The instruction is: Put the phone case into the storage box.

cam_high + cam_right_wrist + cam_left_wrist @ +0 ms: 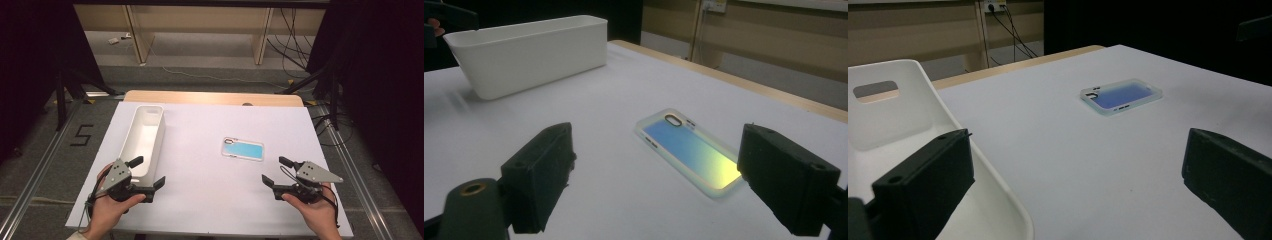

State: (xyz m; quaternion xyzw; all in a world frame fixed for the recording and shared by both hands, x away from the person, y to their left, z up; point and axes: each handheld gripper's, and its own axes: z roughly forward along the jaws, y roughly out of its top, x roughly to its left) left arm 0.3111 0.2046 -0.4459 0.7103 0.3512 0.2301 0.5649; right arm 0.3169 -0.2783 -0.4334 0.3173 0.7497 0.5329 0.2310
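Nothing is accomplished yet, as far as the scene shows: the phone case lies flat on the white table, untouched, and the white bin stands empty. The likely job, judged from the layout, is to lift the case and place it in the bin; all of that is left.

Taking the case as landmark: the right gripper hovers near it on the person's side and a little to the right, jaws spread wide with nothing between them (its own view looks straight at the case past both jaws). The left gripper is well apart from the case, at the near end of the bin, jaws likewise spread and empty. The bin sits well left of the case.
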